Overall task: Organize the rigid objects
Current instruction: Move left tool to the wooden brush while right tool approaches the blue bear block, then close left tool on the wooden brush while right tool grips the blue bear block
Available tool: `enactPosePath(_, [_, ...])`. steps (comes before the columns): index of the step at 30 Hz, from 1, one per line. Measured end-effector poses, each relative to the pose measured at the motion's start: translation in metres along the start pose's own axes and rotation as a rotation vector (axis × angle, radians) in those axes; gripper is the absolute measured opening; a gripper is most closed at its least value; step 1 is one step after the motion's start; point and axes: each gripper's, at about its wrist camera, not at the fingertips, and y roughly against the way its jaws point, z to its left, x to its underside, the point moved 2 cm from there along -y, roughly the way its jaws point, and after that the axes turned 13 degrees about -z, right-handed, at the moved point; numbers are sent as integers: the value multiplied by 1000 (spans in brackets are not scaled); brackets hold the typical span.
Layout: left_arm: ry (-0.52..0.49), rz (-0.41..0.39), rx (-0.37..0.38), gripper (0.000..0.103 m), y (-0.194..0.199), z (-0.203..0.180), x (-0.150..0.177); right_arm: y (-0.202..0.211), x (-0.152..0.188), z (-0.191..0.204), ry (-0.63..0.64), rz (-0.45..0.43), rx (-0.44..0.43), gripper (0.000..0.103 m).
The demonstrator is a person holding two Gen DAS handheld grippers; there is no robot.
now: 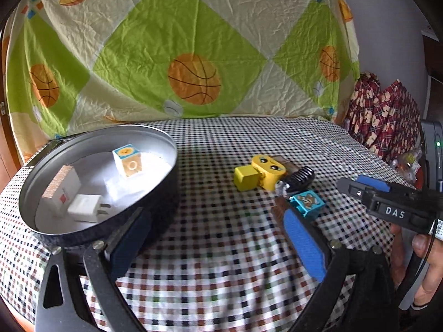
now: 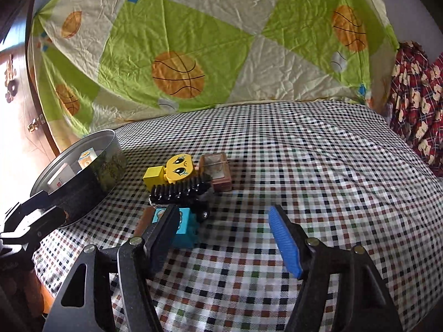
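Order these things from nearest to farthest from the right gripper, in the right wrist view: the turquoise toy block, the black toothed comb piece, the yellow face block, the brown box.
From the right gripper:
1. Turquoise toy block, touching or just behind its left finger.
2. Black toothed comb piece, just behind the block.
3. Yellow face block and brown box, farther back; too close to call.

A bed with a checked cover [image 2: 318, 149] holds a round tin [image 1: 163, 193], a yellow toy [image 2: 171, 170], a black comb [image 2: 180, 191], a blue block [image 2: 188, 227] and a brown box [image 2: 218, 175].
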Motion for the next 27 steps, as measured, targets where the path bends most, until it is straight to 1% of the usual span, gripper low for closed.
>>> enactPosePath(4, [-18, 38, 45, 98, -12, -28, 4, 5, 1, -7, 1, -35, 41, 69])
enactPosePath(6, [-29, 74, 58, 95, -20, -39, 9, 4, 4, -9, 2, -36, 42, 69])
enactPosePath(8, [-34, 114, 73, 85, -30, -49, 14, 2, 7, -11, -9, -29, 37, 69])
enactPosePath(12, [-51, 192, 96, 76, -45, -62, 23, -1, 15, -16, -35, -15, 32, 69])
enactPosePath(14, [-68, 223, 106, 64, -51, -67, 28, 0, 15, -18, -47, -23, 24, 69])
enactPosePath(15, [-77, 240, 116, 60, -54, -70, 31, 1, 15, -17, -45, -29, 27, 70])
enactPosePath(16, [-78, 262, 129, 52, -57, -71, 34, -1, 15, -17, -42, -23, 24, 71])
enactPosePath(17, [-77, 275, 137, 48, -59, -73, 36, -3, 16, -16, -39, -10, 17, 72])
enactPosePath(18, [-85, 263, 137, 43, -58, -74, 36, -5, 16, -14, -32, 4, 12, 72])
enactPosePath(19, [-82, 261, 147, 25, -58, -75, 36, -7, 17, -12, -21, 13, 15, 73])
enactPosePath(20, [-75, 262, 151, 17, -57, -74, 36, -7, 16, -11, -10, 15, 18, 73])
enactPosePath(21, [-64, 260, 154, 14, -57, -71, 36, -7, 16, -8, 1, 15, 19, 73])
enactPosePath(23, [-42, 260, 164, 13, -55, -65, 35, -7, 16, -4, 6, 13, 7, 73])
enactPosePath(27, [-52, 202, 133, 13, -46, -54, 28, -9, 17, 10, 2, 25, -28, 73])
